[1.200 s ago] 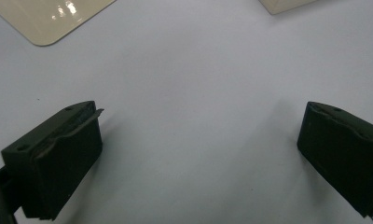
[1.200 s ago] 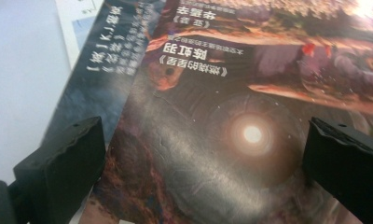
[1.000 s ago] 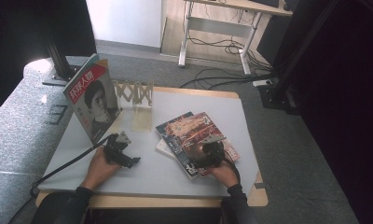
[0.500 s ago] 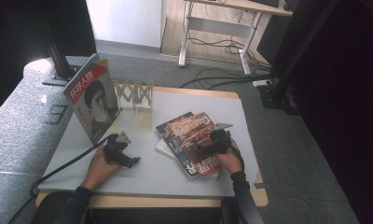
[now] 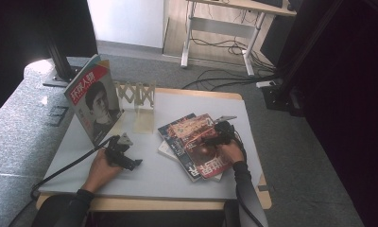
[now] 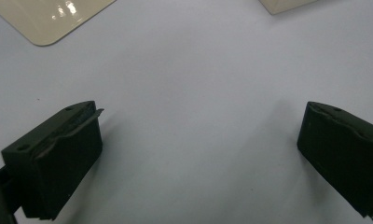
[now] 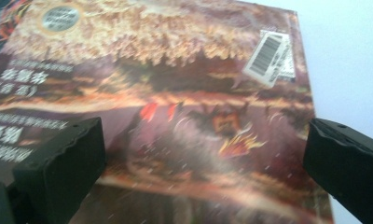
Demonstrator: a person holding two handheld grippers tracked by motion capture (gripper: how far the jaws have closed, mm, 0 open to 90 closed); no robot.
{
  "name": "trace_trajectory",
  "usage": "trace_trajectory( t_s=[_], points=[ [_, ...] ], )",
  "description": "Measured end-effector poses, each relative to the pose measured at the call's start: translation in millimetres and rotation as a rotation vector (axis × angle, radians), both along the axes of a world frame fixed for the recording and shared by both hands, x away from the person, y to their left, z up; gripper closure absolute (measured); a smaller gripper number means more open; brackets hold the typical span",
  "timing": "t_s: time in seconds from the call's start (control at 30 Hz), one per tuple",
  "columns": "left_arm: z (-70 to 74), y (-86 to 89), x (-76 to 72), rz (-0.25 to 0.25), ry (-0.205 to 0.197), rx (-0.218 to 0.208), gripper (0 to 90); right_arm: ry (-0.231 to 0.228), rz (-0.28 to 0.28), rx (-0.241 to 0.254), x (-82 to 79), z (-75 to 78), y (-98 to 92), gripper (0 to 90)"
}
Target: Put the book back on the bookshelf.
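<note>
While the right gripper point(image 5: 214, 137) sits over the stack of magazines point(image 5: 192, 144) near the right side of the table point(image 5: 154, 175), its jaws are spread wide with nothing between them. From the right gripper view the top magazine point(image 7: 175, 107) is right under those jaws, reddish cover up, with a barcode sticker point(image 7: 271, 57) near its far right corner. The stack is about 3 magazines, fanned out a bit and lying flat. The left gripper point(image 5: 123, 158) rests low on the bare table at the front left, jaws also wide apart, holding nothing. Behind it 1 more magazine point(image 5: 93, 105) with a red title band stands leaning, next to a pale wooden rack point(image 5: 136, 94).
</note>
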State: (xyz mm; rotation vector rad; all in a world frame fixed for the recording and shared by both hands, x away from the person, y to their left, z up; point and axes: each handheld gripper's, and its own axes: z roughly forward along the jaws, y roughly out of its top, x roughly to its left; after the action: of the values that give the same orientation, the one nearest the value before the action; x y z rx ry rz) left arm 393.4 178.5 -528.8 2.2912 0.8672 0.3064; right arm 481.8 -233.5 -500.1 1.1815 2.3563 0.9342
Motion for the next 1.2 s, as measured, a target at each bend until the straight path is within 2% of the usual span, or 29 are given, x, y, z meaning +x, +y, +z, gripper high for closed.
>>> trace_trajectory(
  t_s=[0.47,0.7,0.93,1.2],
  points=[
    [0.1,0.2,0.1,-0.002,0.0,0.004,0.0,0.037,-0.003,0.053,23.6,-3.5,-8.1,0.0],
    [0.1,0.2,0.1,-0.002,0.0,0.003,0.0,0.084,0.004,0.098,30.9,-6.5,-9.5,0.0],
    [0.1,0.2,0.2,-0.003,0.0,0.003,0.0,0.061,0.009,0.076,27.6,-5.1,-5.7,0.0],
    [0.0,0.1,0.1,-0.001,0.0,0.001,0.0,0.047,0.069,0.048,19.6,-3.2,11.2,0.0]
  ],
)
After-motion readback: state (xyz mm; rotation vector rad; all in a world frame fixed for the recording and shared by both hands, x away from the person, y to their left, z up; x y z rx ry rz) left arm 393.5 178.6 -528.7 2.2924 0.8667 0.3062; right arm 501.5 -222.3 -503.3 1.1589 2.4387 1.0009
